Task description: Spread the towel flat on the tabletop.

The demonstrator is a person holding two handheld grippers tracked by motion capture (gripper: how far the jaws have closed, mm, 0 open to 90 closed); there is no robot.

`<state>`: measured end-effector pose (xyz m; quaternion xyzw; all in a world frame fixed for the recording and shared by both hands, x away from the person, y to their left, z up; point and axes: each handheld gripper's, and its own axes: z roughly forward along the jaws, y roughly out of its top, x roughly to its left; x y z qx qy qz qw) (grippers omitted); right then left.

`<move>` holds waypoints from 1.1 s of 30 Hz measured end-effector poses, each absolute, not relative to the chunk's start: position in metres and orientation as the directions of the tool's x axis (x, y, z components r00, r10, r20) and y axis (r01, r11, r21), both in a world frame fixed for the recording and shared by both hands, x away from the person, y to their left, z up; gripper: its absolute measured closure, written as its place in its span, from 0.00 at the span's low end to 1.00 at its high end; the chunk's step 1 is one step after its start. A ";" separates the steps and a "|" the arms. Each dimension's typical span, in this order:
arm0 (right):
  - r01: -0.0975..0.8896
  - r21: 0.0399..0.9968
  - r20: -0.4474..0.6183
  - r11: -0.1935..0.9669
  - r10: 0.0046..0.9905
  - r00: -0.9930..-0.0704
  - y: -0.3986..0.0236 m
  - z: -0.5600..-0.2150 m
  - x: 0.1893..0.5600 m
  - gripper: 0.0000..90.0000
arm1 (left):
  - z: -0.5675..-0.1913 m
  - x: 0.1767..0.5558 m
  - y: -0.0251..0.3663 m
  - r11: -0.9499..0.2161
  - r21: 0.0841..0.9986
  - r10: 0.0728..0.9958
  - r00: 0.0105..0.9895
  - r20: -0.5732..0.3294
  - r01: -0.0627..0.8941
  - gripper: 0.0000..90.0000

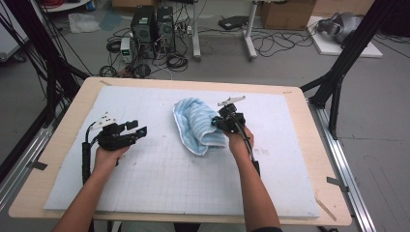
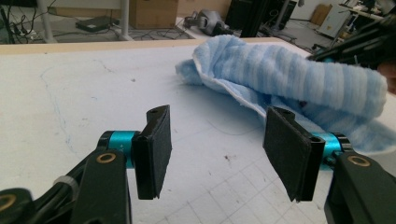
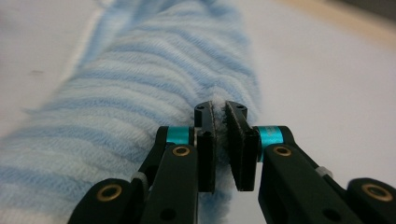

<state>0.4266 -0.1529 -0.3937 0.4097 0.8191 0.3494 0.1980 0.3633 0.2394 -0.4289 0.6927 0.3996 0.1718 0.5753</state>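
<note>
A: Towel (image 1: 198, 126): blue and white stripes, thick pile, lying bunched at the middle of the table (image 1: 290, 193). Handling properties?

B: Judged soft, light and limp. It will sag and trail when lifted, and will not slip easily from padded jaws. Not fragile.

A: Tool status?

B: Right tool (image 3: 219, 140): jaws clamped on a thin fold at the towel's near right edge. Left tool (image 2: 217, 149): jaws apart, nothing between them, resting well to the left of the towel.

A: Recommended hold points?

B: Take a hem or a corner, not the bulk. A second grip on the opposite edge would likely allow the cloth to be spread.
</note>
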 end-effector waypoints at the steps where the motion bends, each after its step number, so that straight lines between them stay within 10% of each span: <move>1: 0.507 0.742 -0.103 0.438 0.823 -0.559 -0.153 -0.390 0.425 0.92 | -0.429 0.363 0.239 -0.018 0.933 0.750 0.622 -0.224 0.358 0.47; 8: 0.474 0.711 -0.366 0.519 0.849 -0.380 -0.155 -0.387 0.424 0.90 | -0.430 0.363 0.235 -0.025 0.929 0.742 0.630 -0.230 0.368 0.47; 15: 0.495 0.782 -0.198 0.380 0.903 -0.381 -0.181 -0.396 0.413 0.63 | -0.433 0.363 0.226 -0.035 0.919 0.707 0.660 -0.255 0.393 0.45; 33: 0.416 0.880 0.039 0.230 0.837 -0.546 -0.236 -0.419 0.325 0.38 | -0.428 0.362 0.134 -0.216 0.911 0.582 0.796 -0.169 0.351 0.35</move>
